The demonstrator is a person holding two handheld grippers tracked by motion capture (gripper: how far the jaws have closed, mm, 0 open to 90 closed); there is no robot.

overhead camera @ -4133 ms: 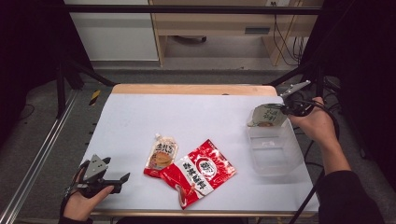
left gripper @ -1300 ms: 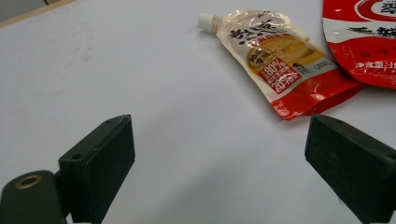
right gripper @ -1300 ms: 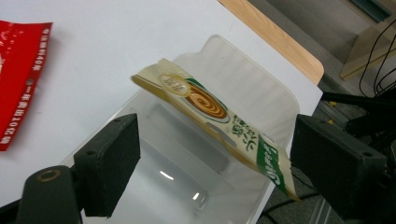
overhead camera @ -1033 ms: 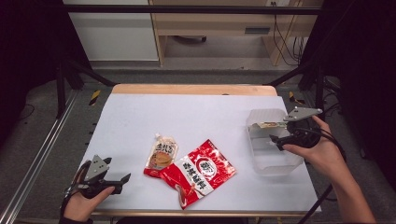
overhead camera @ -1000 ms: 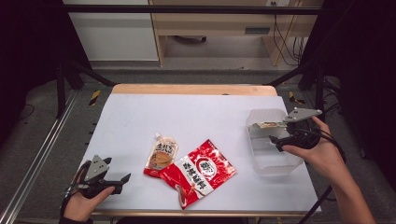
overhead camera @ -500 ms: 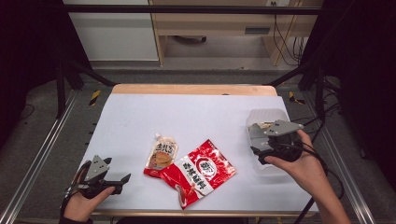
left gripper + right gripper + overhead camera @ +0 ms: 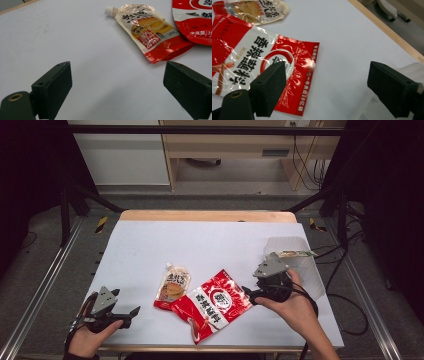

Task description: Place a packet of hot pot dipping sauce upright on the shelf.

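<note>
White desk [image 7: 150, 250] carrying, near its front middle, a large red snack bag [image 7: 212, 304]: flat, light, crinkly film, probably slippery; best taken by the sealed edge [image 7: 308, 75] nearest the right gripper [image 7: 250, 295], whose fingers stand wide apart, empty, at that edge. Overlapped at its left, a smaller spouted pouch [image 7: 147, 30], soft and floppy. Left gripper [image 7: 131, 312], fingers likewise spread, rests well apart.

Left tool [image 7: 131, 312] jaws wide apart, right tool [image 7: 248, 292] jaws wide apart
</note>
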